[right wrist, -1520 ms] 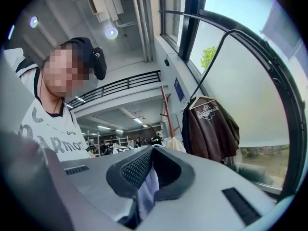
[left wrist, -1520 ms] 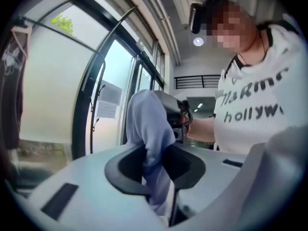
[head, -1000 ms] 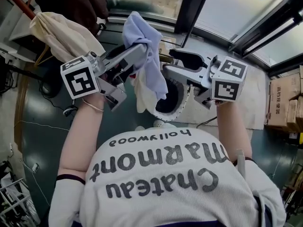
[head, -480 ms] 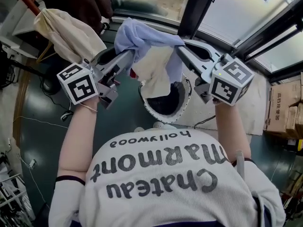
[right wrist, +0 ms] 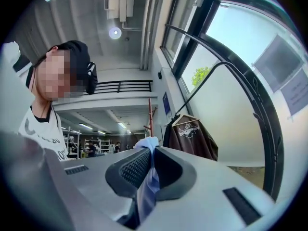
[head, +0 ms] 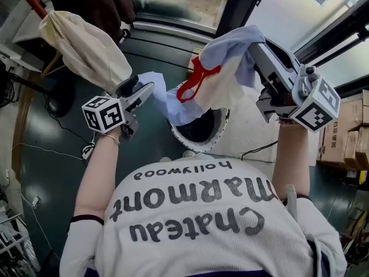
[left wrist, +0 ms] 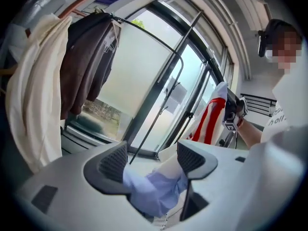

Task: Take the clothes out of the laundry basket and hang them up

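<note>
1. Blue, white and red-trimmed, the garment (head: 228,68) hangs stretched above the laundry basket (head: 214,143). One corner is clamped tight in the right gripper (head: 255,44).
2. The left gripper (head: 144,90) has its jaws opening, and a blue fold lies loose between them, unpressed.
3. Probably best: keep the right hold high, slide the left free, then regrip at the far edge so the fabric spreads flat.
4. Then carry it toward the rail (head: 30,2) beside the cream cloth (head: 86,45).
</note>
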`<state>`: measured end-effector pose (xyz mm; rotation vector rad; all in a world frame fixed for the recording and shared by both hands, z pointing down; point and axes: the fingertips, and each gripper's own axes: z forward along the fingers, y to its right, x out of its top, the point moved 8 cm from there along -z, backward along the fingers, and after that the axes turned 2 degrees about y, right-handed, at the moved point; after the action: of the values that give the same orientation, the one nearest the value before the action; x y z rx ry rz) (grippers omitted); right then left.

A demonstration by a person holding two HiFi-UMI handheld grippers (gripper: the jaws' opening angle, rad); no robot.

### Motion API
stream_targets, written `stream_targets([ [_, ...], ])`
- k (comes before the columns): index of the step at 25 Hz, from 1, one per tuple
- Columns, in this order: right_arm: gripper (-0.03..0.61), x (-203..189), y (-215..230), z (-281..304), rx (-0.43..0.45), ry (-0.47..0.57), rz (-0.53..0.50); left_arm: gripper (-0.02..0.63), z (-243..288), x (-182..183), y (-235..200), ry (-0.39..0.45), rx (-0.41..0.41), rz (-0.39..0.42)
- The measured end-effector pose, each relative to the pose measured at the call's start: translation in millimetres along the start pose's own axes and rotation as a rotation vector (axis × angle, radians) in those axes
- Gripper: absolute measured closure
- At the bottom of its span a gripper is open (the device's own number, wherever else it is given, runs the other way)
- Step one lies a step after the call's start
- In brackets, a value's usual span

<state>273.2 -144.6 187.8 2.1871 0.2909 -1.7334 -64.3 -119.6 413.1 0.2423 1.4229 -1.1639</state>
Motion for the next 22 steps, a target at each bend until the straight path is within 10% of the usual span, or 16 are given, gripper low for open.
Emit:
stream_targets([
  [8,0.537,-8.9,-21.1,17.2,0.087,-0.121,-0.077,0.295,34.4,39.0,125.6,0.1,-0.598,0.164],
  [10,0.537,-17.7,-20.6,16.8,0.075,-0.148,-0.066,0.322,42.8,44.6,142.4,0.103,-0.6,0.248],
  [12,0.537,-26.0,-15.1,14.4,0.055,-0.158,-0.036,0.565,46.0,48.5,142.4,0.109,-0.546,0.292],
  [19,0.524,-122.6,37.6,-9.8,-0.059,-0.535,0.079,0.578,39.6,56.9,125.0,0.063,-0.45,0.276],
  [22,0.348,-143.8,35.3,-18.2,-0.008,-0.636,0.059,0.58,40.0,55.2,122.9,0.016,-0.442,0.266],
])
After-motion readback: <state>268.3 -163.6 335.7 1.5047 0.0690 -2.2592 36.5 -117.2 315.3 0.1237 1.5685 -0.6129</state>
